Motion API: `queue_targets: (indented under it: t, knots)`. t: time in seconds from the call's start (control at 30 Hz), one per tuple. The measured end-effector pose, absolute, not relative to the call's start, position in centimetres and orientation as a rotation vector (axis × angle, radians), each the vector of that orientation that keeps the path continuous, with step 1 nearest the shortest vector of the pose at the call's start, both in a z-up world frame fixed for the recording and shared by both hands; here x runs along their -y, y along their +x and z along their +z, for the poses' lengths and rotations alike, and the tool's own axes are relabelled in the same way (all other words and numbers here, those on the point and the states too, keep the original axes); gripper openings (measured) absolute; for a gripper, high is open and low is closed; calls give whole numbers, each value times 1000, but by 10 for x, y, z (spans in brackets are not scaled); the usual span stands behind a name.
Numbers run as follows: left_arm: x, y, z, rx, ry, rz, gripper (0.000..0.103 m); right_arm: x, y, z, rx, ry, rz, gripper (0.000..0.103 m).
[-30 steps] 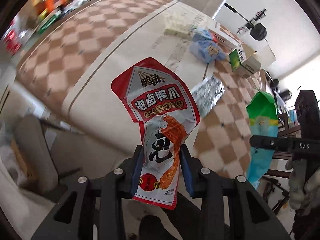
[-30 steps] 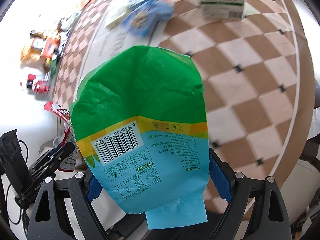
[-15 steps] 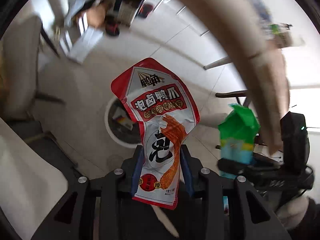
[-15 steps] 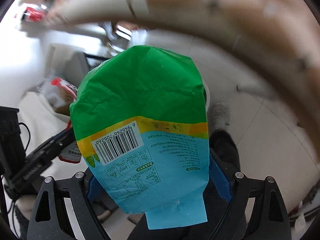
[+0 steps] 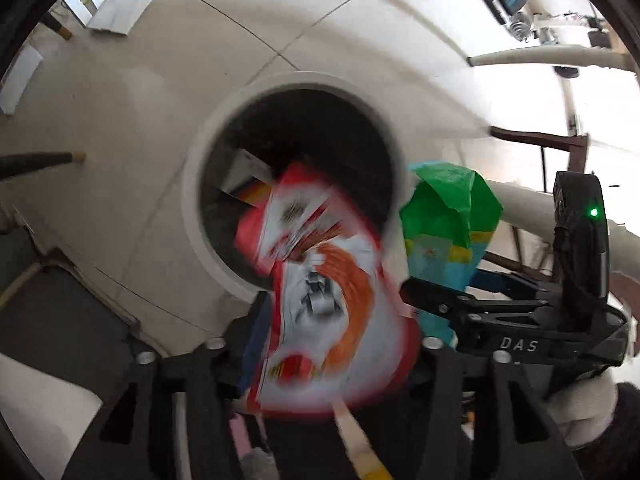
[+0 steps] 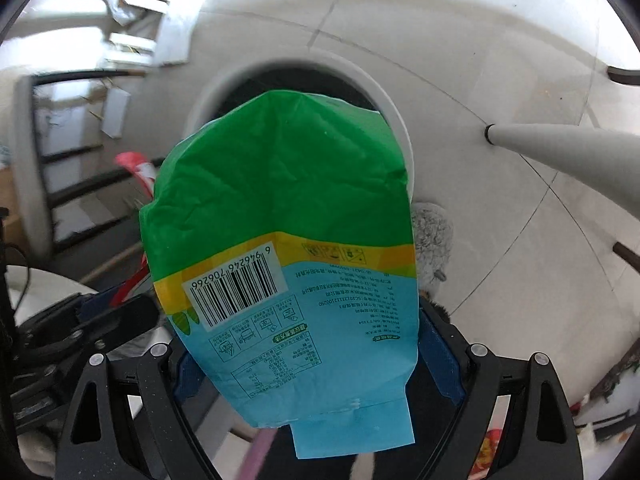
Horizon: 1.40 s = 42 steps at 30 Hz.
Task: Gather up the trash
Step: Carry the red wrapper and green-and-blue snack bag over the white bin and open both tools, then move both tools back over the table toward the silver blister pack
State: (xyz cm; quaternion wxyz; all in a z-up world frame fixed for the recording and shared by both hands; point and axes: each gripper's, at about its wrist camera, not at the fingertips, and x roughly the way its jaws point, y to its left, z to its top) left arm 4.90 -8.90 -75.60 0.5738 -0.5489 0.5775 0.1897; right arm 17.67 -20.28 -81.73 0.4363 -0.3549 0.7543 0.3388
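A round white trash bin (image 5: 208, 184) with a dark inside stands on the floor below both grippers; it also shows in the right wrist view (image 6: 396, 116). A red and white snack wrapper (image 5: 320, 304) is blurred between the jaws of my left gripper (image 5: 332, 344), which look spread wider than the wrapper, over the bin's near rim. My right gripper (image 6: 316, 356) is shut on a green and blue snack bag (image 6: 288, 232) above the bin. The bag (image 5: 448, 216) and right gripper also show in the left wrist view.
Trash lies inside the bin (image 5: 248, 176). A grey table leg (image 6: 560, 148) slants across the right. A dark chair frame (image 6: 72, 168) stands at left. White boards and boxes (image 6: 160, 28) lie on the tiled floor at the far left.
Both grippers swung from the table down to the floor and over the bin. The left jaws have spread and the red wrapper is blurred, slipping downward toward the bin.
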Motion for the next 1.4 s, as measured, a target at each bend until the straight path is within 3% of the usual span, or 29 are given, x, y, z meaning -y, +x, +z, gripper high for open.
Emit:
queue_targets:
  t: [0.1,0.2,0.23,0.43,0.67,1.4]
  knots:
    - [82,45,-759,-1335,-1291,471,70,196,176,-841,-1896,-909,841,94]
    - [83,31,-753,-1322,-1268,516,96,197,180,-846,-1895,-901,850,103]
    - [83,29,-748,-1322,-1263,528,101,198,182,-844,-1890,-891,849,103]
    - [91,17,-715,-1369,-1093,645,101,192,190,-822,-1877,-850,853,103]
    - [103,0,-651,-1374,-1020,775,101,188,174,-758,-1723,-930,841,103]
    - [143,-28,-405,-1267,-976,894,101,227,149,-446,-1560,-865,955,103]
